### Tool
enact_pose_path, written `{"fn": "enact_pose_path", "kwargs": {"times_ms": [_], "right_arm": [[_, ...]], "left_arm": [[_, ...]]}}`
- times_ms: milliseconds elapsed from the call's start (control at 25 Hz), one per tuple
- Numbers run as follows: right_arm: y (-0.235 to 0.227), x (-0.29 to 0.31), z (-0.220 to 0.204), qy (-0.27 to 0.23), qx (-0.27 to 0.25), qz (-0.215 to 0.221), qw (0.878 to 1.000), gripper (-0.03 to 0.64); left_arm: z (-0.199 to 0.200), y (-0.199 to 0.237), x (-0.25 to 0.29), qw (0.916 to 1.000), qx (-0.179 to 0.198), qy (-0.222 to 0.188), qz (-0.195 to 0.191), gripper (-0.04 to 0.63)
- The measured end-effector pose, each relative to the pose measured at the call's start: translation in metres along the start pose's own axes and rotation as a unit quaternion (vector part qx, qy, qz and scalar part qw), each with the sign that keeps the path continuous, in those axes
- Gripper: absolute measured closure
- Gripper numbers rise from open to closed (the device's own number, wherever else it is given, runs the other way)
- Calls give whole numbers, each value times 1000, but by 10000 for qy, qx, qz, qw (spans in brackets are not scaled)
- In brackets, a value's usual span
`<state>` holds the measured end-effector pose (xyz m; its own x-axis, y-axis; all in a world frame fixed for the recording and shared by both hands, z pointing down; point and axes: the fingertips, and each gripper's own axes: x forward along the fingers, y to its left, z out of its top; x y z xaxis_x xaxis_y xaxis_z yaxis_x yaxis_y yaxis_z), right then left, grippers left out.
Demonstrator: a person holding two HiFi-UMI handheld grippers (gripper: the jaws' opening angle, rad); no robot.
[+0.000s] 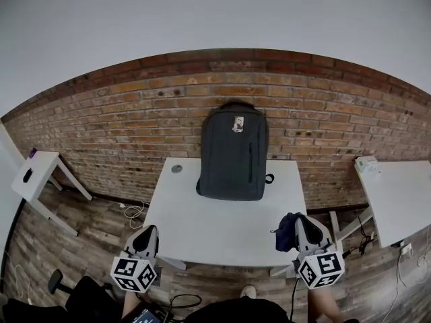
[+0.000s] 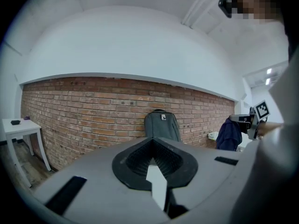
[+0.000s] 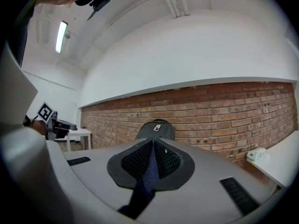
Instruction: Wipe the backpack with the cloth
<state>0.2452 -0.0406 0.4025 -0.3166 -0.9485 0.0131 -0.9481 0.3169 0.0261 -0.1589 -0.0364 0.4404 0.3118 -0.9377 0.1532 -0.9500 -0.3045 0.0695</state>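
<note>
Dark grey backpack (image 1: 233,157) upright at back of white table (image 1: 215,231), leaning on brick wall (image 1: 121,120). Right gripper (image 1: 301,224) near table's front right corner, jaws clamped on navy cloth (image 1: 286,232), well apart from backpack. Left gripper (image 1: 147,233) at front left edge, jaws together, empty.

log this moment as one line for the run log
phase: pre-wipe | right hand-held gripper: shut on cloth | left hand-held gripper: shut, empty | backpack: upright on table, against brick wall, no gripper contact
</note>
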Motion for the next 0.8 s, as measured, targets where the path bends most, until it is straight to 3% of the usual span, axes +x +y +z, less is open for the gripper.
{"fn": "enact_pose_path", "kwargs": {"times_ms": [400, 800], "right_arm": [[-49, 54, -10, 136, 90, 426, 9990, 606], [-45, 98, -10, 168, 97, 712, 9973, 606]], "left_arm": [[2, -28, 56, 9996, 44, 176, 239, 598], [5, -11, 77, 9989, -34, 176, 444, 598]]}}
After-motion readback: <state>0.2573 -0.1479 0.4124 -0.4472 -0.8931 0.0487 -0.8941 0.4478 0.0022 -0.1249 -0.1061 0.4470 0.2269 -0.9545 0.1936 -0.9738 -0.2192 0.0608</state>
